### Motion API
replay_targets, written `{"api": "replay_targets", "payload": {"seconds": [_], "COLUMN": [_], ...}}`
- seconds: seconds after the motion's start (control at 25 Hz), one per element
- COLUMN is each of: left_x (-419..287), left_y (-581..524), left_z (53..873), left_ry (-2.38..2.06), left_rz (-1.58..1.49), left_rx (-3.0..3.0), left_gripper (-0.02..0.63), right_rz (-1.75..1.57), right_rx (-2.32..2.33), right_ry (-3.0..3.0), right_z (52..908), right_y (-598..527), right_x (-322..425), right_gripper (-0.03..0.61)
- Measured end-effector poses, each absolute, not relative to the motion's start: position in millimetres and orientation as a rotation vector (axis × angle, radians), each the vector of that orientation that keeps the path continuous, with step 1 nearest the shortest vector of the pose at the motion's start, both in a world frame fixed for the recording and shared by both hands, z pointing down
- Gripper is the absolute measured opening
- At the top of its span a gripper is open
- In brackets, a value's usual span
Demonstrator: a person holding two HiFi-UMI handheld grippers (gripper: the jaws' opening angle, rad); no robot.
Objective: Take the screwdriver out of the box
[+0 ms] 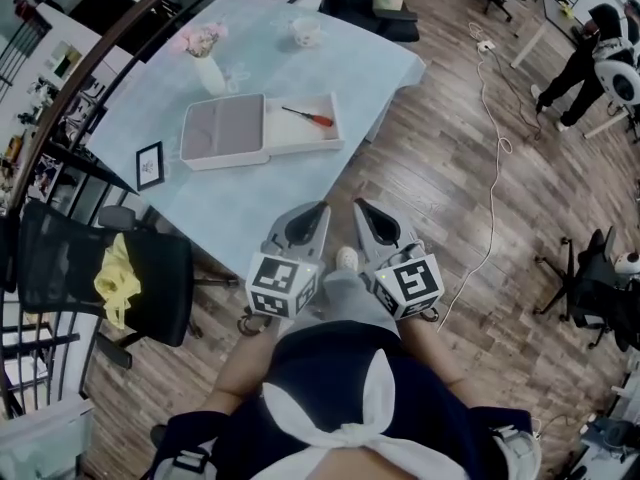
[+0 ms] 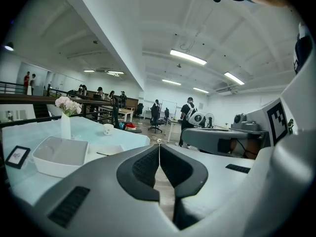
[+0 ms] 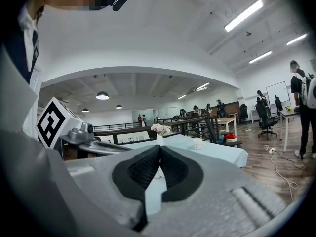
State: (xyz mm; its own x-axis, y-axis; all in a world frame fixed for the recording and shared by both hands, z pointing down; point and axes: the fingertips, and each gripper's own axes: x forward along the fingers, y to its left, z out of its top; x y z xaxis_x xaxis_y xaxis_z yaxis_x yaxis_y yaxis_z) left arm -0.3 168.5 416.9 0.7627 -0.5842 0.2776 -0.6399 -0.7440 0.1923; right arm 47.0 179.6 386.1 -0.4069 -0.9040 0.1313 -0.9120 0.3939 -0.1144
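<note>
Wooden floor (image 1: pixel 420 148) lies open between right tongs (image 1: pixel 362 206) and the table (image 1: pixel 250 186) edge.

The table (image 1: pixel 260 38) has a soft pale blue cloth on it. The box (image 1: pixel 300 148) looks like smooth white plastic. The screwdriver (image 1: pixel 308 117) has a thin dark rod and a red handle. The floor (image 1: pixel 440 148) is brown wood boards. The left gripper (image 1: pixel 322 206) and right gripper (image 1: pixel 358 204) look like dull grey plastic, with bumpy black pads (image 2: pixel 145 167).

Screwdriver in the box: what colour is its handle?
Red; the screwdriver shows best in the head view.
</note>
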Motion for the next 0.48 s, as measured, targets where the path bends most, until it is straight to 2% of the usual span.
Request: {"api": "replay_targets", "payload": {"seconds": [0.48], "left_x": [33], "left_y": [84], "left_z": [411], "left_ry": [-1.088], "left_rz": [0.292], "left_rx": [2.637], "left_gripper": [0.02], "right_rz": [0.238], "right_rx": [1.553], "right_ry": [-2.677], "right_z": [374], "right_y": [92], "right_x": [83], "right_gripper": [0.0]}}
